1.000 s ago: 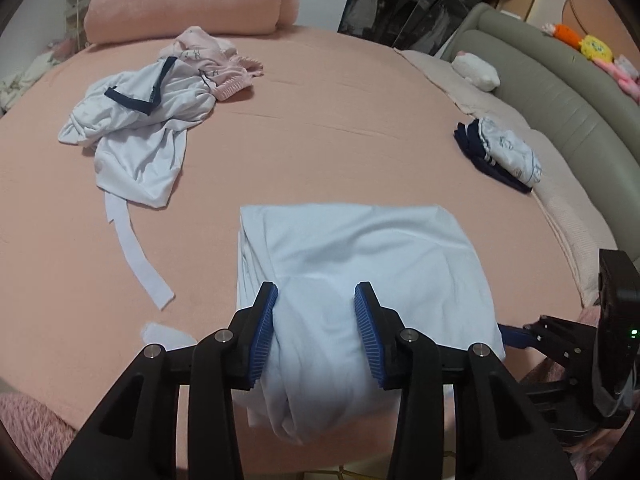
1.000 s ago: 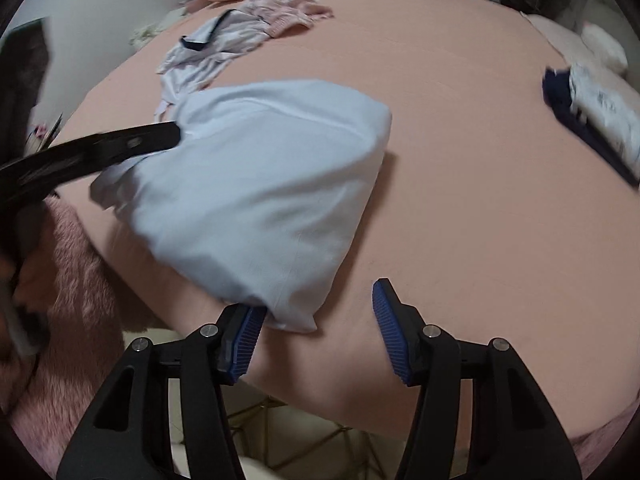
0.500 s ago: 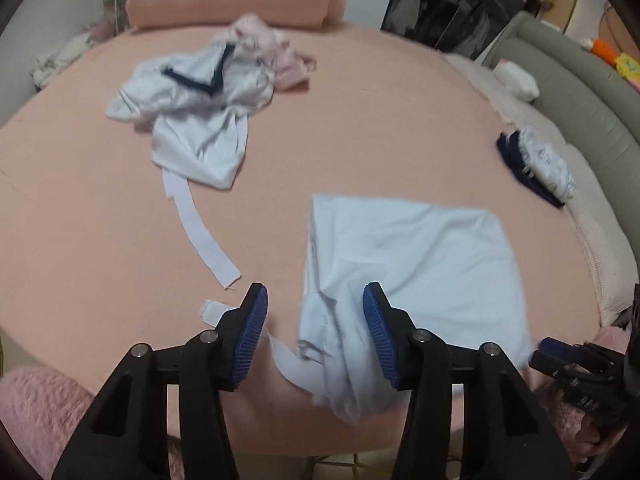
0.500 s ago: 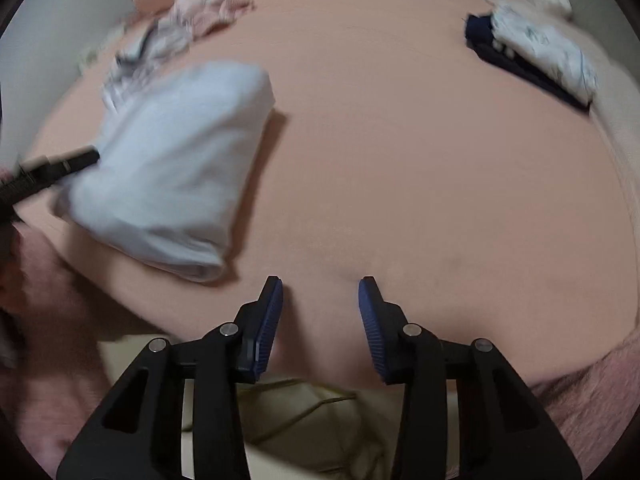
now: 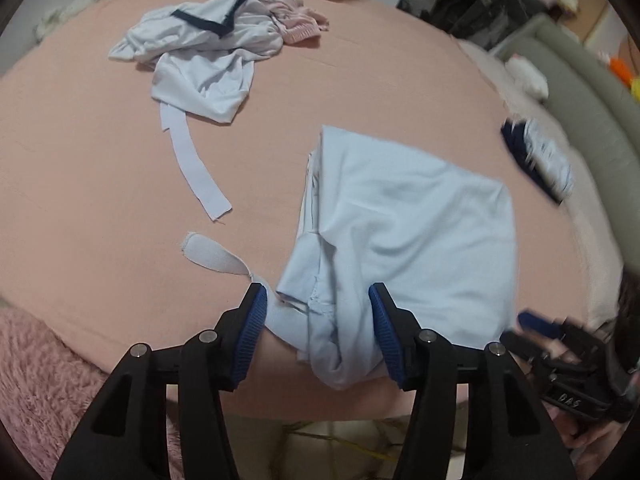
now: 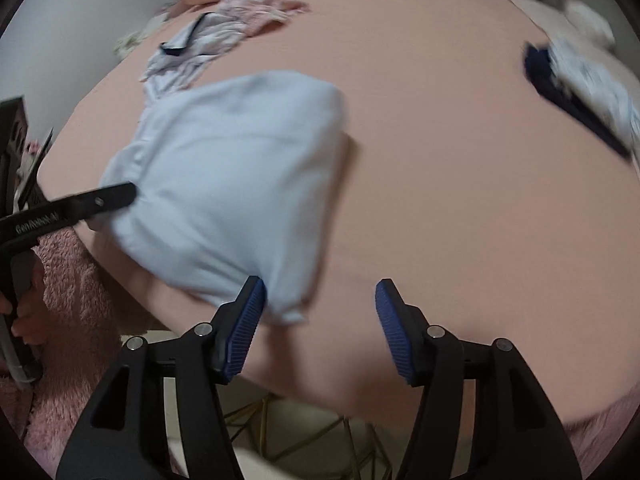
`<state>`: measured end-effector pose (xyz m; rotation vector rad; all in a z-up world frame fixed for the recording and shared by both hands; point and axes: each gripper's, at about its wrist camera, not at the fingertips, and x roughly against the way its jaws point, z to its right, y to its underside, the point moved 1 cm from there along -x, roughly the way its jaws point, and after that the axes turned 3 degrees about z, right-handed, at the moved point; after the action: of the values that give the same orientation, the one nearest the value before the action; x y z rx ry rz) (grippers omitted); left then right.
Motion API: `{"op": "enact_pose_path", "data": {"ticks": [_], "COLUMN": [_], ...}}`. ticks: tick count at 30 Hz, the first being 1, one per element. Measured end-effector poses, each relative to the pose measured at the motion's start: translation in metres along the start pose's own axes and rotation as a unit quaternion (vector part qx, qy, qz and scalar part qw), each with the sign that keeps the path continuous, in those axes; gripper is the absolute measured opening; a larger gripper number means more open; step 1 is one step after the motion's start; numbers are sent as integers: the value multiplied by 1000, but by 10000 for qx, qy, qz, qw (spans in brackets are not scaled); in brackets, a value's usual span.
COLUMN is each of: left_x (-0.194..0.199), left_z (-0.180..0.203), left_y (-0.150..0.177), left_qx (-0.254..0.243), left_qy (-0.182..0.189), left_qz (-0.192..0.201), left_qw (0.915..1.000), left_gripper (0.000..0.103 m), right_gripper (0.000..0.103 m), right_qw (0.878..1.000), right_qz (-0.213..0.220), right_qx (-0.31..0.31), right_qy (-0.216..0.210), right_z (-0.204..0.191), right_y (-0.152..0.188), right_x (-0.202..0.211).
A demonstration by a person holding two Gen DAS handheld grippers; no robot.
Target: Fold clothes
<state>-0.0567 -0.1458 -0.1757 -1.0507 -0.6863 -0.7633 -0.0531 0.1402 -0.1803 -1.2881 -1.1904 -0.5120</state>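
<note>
From the left wrist camera, a pale blue garment (image 5: 404,232) lies folded into a rough rectangle near the front edge of the pink bed (image 5: 100,200), its near end bunched and hanging over the side. The left gripper (image 5: 316,324) stands wide, its blue pads on either side of that bunched end but not pinching it. A loose white strip (image 5: 192,160) lies to the left, and farther back sits a crumpled white top with navy trim (image 5: 200,60) against a pink garment (image 5: 288,20). A folded navy and white bundle (image 5: 536,164) rests near the bed's right edge, and the right gripper (image 5: 560,340) shows blurred at the lower right. From the right wrist camera, the same blue garment (image 6: 232,184) reaches the bed's near edge, with the left gripper's black finger (image 6: 96,200) touching its left side. The right gripper (image 6: 320,320) is also wide and grips nothing; its left pad sits just beside the garment's near corner (image 6: 288,312). To fold well from here, I judge both tongs should close on the hanging end at matching points, one at each corner, lift it level, and lay it over the flat part so the edges meet squarely. An uneven grip would likely twist the stack.
</note>
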Motion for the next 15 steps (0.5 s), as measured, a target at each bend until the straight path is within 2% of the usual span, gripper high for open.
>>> {"op": "enact_pose_path", "data": {"ticks": [2, 4, 6, 8, 11, 15], "left_x": [10, 17, 12, -2, -31, -42], "left_z": [-1, 5, 19, 38, 55, 38], "left_y": [-11, -27, -42, -53, -57, -56], "left_qx": [65, -79, -462, -911, -1179, -959], "left_qy": [141, 262, 226, 261, 406, 192], "left_qz": [320, 636, 764, 751, 551, 376], "left_qw": [9994, 9976, 9958, 9927, 9907, 9945], "left_gripper": [52, 52, 52, 52, 52, 54], "right_gripper": [53, 53, 53, 53, 53, 53], "right_qw": [9998, 9993, 9984, 9980, 9968, 9964], "right_qz": [160, 321, 481, 612, 761, 834], "right_qx": [-41, -82, -123, 11, 218, -2], "right_qy": [-90, -181, -271, -187, 147, 138], "right_z": [3, 7, 10, 0, -12, -4], "right_y": [-7, -14, -22, -39, -63, -71], "right_x": [10, 19, 29, 26, 14, 4]}}
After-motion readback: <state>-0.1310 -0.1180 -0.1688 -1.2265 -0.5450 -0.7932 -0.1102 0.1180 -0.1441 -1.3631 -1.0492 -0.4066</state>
